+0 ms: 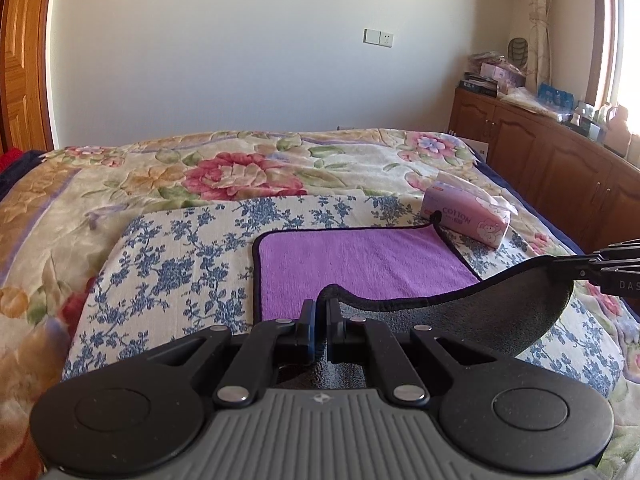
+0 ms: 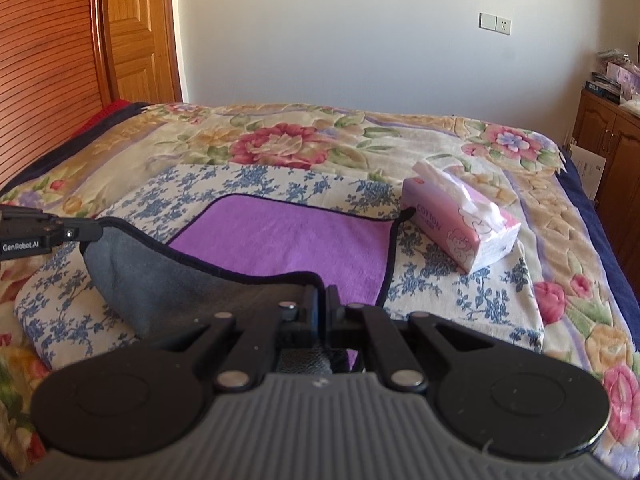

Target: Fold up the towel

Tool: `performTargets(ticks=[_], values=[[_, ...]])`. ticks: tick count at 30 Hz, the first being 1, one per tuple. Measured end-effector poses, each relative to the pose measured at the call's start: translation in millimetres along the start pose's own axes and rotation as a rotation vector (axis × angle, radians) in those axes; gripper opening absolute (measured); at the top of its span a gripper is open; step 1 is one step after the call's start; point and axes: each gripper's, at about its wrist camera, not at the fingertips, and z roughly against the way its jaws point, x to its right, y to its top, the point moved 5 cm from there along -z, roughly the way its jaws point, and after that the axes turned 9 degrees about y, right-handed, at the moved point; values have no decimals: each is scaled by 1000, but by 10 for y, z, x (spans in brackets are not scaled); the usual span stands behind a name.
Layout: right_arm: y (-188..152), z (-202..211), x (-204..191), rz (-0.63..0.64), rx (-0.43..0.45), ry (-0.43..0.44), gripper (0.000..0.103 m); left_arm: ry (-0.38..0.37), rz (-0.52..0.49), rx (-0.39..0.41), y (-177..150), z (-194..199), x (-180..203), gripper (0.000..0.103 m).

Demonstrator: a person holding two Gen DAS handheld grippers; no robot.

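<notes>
Left wrist view: both tools, left tool (image 1: 319,312) and right tool (image 2: 323,300), pinch the towel's (image 1: 360,264) near corners, lifted; the towel lies flat on the bed (image 1: 140,184).

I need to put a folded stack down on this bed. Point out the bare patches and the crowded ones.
Free: the blue-flowered cloth left of the towel, and the floral blanket beyond it toward the wall. Crowded: the towel's far right corner, where the tissue pack sits, and the near edge, lifted by the left gripper and right gripper.
</notes>
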Motion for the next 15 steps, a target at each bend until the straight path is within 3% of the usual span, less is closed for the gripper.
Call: performTargets(ticks=[15], values=[[243,-41,31,22,45,-7,4,3,-11,32,272,-54,19,6]])
